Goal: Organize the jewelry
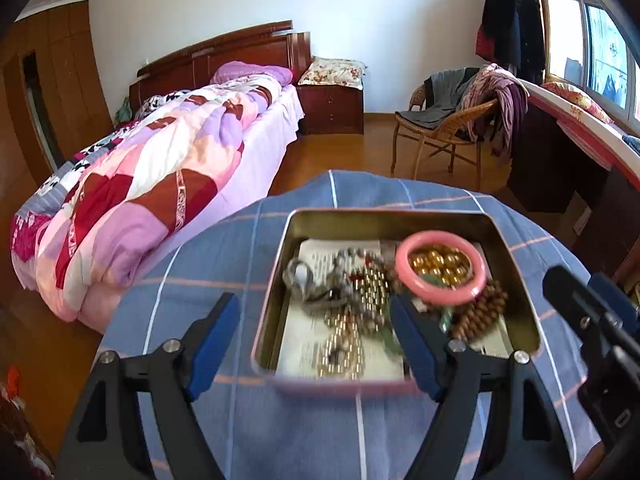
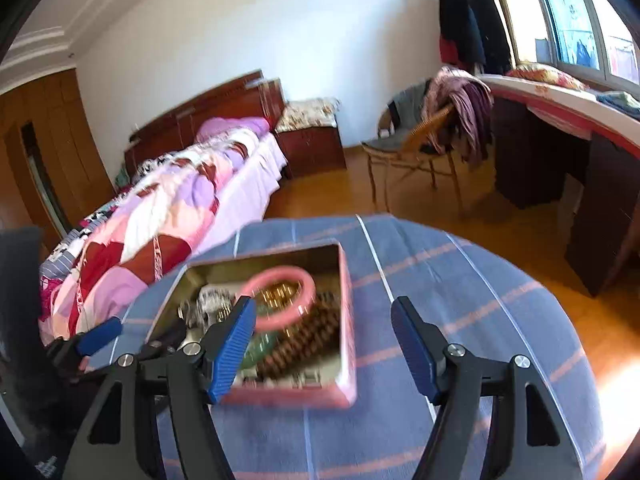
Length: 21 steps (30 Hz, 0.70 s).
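Left wrist: rectangular metal tin [image 1: 516, 248], glossy pink bangle [image 1: 440, 267].

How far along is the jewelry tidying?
Done: jewelry sits gathered inside the tin on the blue cloth, a pink bangle on top, brown beads beside it. In hand: nothing; left gripper and right gripper are open. Left: the pile looks tangled, and no lid shows.

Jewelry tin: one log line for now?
tin: open, on table | pink bangle: inside | left hand-held gripper: open | right hand-held gripper: open
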Available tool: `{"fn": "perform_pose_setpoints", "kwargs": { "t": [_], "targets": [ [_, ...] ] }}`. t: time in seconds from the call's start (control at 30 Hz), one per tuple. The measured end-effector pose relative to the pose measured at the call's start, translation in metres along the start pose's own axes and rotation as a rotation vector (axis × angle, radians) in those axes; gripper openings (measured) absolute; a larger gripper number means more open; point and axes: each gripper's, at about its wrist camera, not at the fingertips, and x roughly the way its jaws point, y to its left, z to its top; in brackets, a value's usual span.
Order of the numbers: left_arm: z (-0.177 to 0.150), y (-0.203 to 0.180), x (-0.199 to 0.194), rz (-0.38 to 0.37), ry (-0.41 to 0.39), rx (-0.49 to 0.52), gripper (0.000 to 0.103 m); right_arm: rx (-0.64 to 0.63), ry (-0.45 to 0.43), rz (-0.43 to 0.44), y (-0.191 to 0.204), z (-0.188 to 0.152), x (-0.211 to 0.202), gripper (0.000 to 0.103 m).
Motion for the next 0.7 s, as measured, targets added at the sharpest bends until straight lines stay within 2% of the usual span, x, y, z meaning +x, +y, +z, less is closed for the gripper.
{"fn": "perform_pose_setpoints", "kwargs": {
  "t": [0.33,0.7],
  "targets": [
    [-0.034,0.007,-0.049,0.025,-0.021,-0.019,0.100,0.028,0.075,0.007,-0.014,-0.029,-0.049,0.070],
    [-0.073,0.009,-0.091,0.071,-0.033,-0.019,0.103,-0.005,0.073,-0.020,-0.018,-0.057,-0.097,0.071]
  ]
}}
